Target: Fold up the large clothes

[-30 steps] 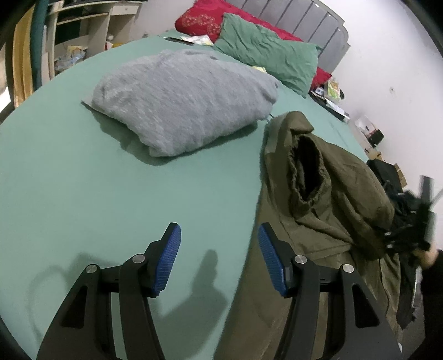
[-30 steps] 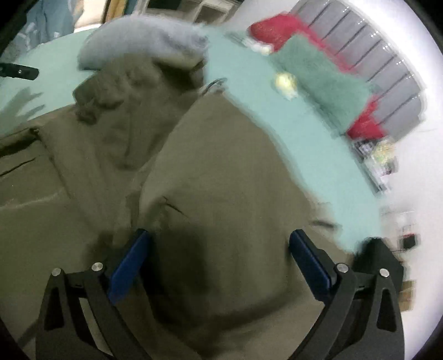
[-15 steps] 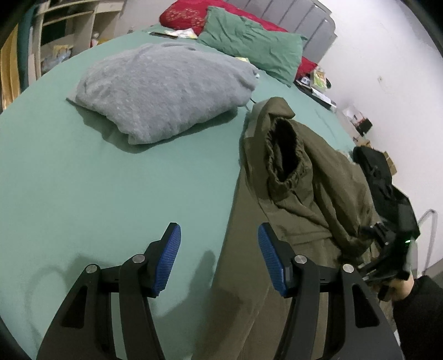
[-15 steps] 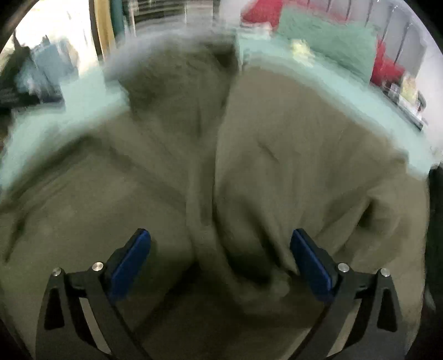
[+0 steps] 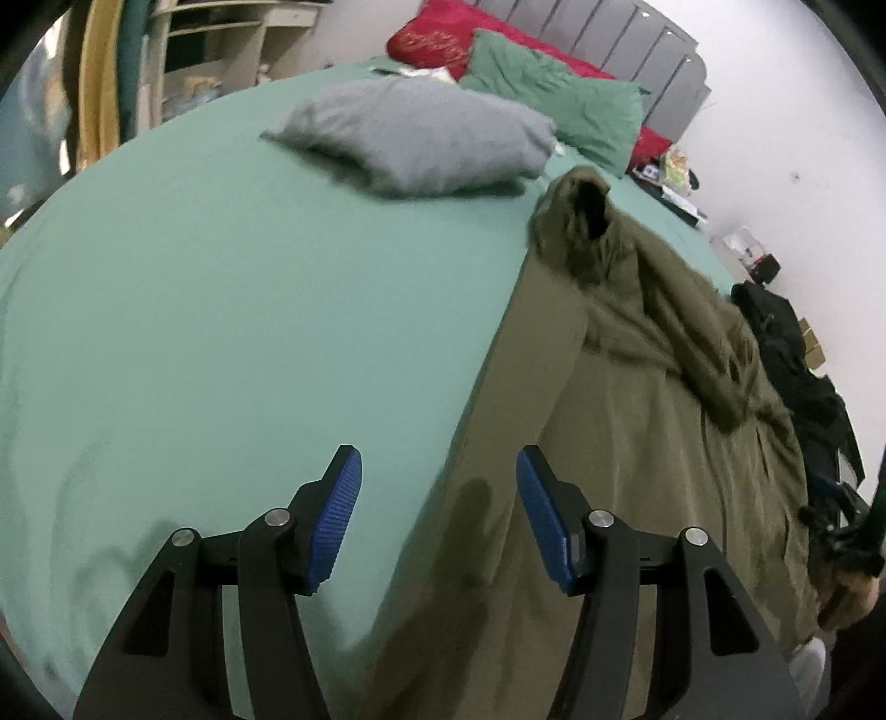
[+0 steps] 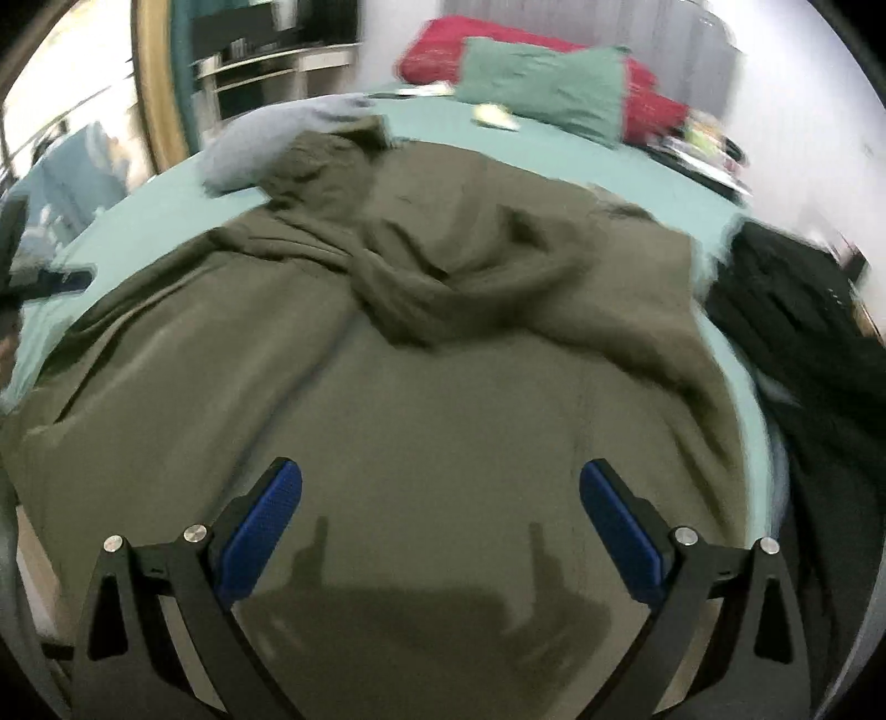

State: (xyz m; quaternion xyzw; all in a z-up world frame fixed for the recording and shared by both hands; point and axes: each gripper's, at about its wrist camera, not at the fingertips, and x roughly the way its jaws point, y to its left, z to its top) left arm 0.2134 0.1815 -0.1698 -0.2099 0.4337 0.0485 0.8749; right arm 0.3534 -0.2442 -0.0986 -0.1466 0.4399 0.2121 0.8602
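Item: olive jacket [image 6: 421,399], spread on bed [image 5: 232,310], right part rumpled, hood [image 5: 581,221] by grey pillow [image 5: 421,138]. Sleeves seem partly laid in; body folds remain. Left claw [image 5: 437,515]: released, over jacket's edge. Right claw [image 6: 440,531]: released, above lower jacket.

I can read no text, label or number anywhere. The red pillow [image 5: 437,41] at the bed's head edge bears a gold pattern, perhaps lettering, too blurred to tell.

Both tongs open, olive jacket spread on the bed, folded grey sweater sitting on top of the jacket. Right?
Not quite. The left wrist view shows the grey sweater lying on the green bed sheet beyond the olive jacket, near its hood, not on top. The rest holds: left tongs and right tongs are open.
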